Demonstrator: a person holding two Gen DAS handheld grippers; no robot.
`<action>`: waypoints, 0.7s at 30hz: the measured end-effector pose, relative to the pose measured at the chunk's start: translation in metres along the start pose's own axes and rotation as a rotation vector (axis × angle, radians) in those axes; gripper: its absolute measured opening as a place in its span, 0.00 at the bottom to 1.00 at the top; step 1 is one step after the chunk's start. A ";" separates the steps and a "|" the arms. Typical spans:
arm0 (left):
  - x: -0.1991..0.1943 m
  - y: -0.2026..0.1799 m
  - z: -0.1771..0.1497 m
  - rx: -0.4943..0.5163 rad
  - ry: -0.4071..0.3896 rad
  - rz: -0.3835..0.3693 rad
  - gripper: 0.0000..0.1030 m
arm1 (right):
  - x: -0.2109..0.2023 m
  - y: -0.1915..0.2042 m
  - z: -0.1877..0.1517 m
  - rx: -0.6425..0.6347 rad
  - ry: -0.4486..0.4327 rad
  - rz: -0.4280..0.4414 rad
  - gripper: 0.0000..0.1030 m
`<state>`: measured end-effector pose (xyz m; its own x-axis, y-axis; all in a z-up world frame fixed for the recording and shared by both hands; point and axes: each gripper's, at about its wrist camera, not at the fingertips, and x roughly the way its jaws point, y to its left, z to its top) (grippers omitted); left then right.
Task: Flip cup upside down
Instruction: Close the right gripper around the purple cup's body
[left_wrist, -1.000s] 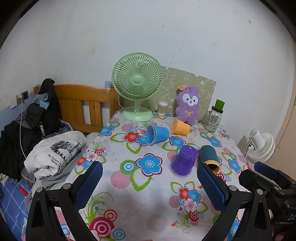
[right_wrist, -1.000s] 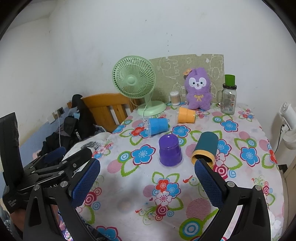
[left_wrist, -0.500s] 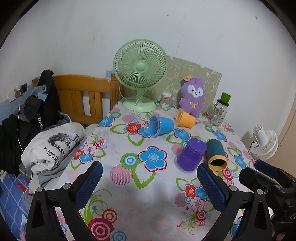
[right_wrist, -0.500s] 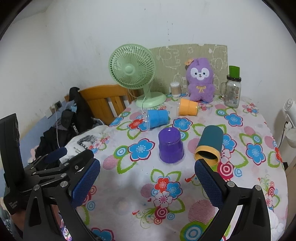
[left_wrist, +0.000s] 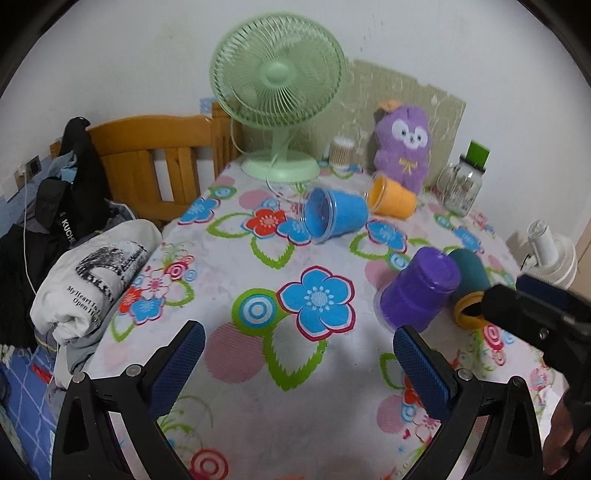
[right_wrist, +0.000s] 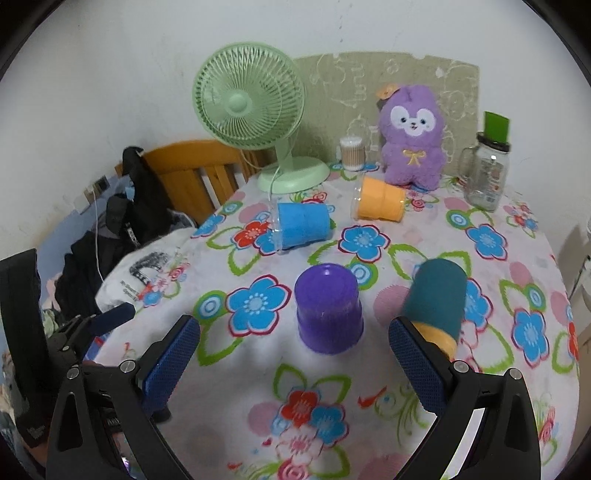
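Purple plastic cup (right_wrist: 328, 309), upside down on flowered tablecloth (right_wrist: 369, 387): just ahead of right gripper (right_wrist: 295, 354), between its spread blue-padded fingers (right_wrist: 170, 360), untouched. Teal cup with yellow rim (right_wrist: 436, 301): on its side, just beyond right finger tip. Blue plastic cup (left_wrist: 334, 215) and orange plastic cup (left_wrist: 391, 201): on their sides, well ahead of left gripper (left_wrist: 295, 362). Left gripper: jaws wide apart, empty, above cloth.

The table (right_wrist: 424, 424) wore a white cloth with bright flowers; cups were purple (right_wrist: 327, 314), blue (right_wrist: 303, 225), orange (right_wrist: 380, 203) and teal (right_wrist: 436, 299); the fan (right_wrist: 247, 99) was mint green.
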<state>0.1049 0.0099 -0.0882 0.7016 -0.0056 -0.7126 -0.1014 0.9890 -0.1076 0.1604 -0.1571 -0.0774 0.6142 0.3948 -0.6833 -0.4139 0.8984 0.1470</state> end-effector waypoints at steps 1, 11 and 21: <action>0.008 -0.002 0.002 0.007 0.012 0.002 1.00 | 0.007 -0.001 0.003 -0.005 0.015 -0.007 1.00; 0.052 -0.008 0.009 0.039 0.093 0.029 1.00 | 0.061 -0.013 0.023 -0.045 0.120 -0.018 0.99; 0.059 -0.007 0.010 0.046 0.107 0.039 1.00 | 0.086 -0.018 0.025 -0.023 0.200 0.022 0.58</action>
<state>0.1539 0.0040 -0.1224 0.6178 0.0195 -0.7861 -0.0932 0.9945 -0.0486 0.2374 -0.1344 -0.1208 0.4603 0.3662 -0.8087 -0.4423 0.8844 0.1487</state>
